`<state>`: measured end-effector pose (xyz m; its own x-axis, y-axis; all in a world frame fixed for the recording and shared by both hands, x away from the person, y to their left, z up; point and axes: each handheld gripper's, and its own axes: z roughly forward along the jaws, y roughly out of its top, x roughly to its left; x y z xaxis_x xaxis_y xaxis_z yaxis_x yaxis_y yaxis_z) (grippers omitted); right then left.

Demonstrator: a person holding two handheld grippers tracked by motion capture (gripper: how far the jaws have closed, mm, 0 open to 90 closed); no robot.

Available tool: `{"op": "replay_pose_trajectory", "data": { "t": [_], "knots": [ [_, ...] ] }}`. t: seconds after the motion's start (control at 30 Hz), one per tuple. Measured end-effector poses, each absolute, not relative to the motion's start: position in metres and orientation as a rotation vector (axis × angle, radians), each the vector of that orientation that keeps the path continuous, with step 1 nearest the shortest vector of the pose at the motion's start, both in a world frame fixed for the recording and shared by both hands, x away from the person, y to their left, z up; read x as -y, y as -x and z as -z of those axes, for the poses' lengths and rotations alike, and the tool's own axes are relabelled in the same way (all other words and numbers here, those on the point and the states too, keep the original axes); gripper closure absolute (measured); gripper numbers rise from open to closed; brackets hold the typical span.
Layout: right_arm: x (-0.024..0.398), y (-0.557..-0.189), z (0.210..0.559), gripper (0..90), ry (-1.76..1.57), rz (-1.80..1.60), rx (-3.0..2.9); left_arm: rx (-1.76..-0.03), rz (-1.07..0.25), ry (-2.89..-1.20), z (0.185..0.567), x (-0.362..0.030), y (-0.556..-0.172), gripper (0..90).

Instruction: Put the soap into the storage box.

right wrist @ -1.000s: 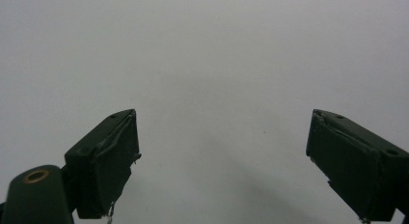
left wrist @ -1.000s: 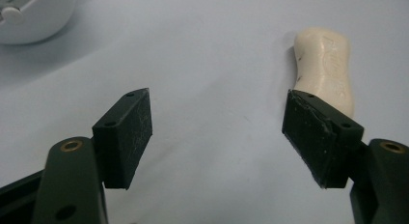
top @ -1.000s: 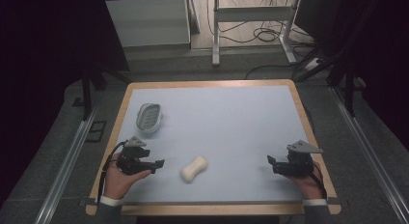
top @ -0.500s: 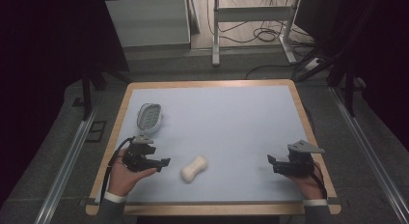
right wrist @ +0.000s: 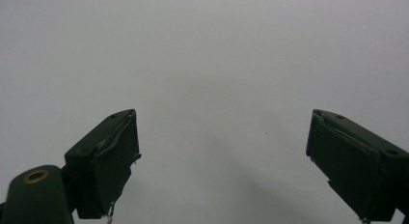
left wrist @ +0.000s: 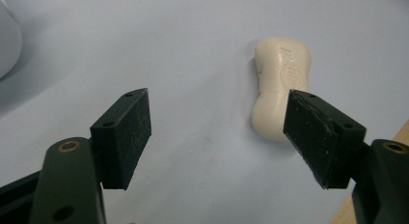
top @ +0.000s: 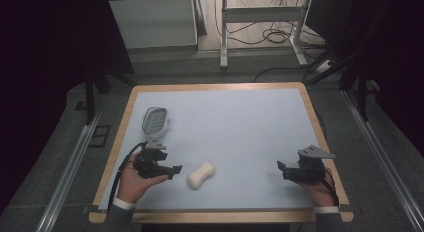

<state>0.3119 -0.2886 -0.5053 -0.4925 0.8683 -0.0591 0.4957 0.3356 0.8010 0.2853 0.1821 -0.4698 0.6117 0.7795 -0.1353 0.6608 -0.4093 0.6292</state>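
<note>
Soap bar [top: 201,175]: cream, waisted, lying flat on the pale desk [top: 235,122] near its front edge, just right of the left gripper [top: 172,170].
Soap dish [top: 155,120]: oval, slotted, farther back on the left, apart from the bar.
Likely step: grasping the bar. It sits off toward one jaw in the left gripper view, so centre it between both jaws and close across the narrow waist.
Left gripper pose: jaws spread wide, empty, held low, pointing at the bar.
Right gripper [top: 281,168]: jaws spread, empty, resting low at the front right, well apart from the bar.
</note>
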Motion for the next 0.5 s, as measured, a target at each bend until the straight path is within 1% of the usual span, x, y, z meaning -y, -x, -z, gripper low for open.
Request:
{"op": "replay_pose_trajectory", "data": {
  "t": [0.5],
  "knots": [
    [0.289, -0.311, 0.505, 11.1, -1.192, -1.021, -2.110, -1.096, -0.215, -2.201, 0.470, -0.167, -0.288, 25.5]
  ]
}}
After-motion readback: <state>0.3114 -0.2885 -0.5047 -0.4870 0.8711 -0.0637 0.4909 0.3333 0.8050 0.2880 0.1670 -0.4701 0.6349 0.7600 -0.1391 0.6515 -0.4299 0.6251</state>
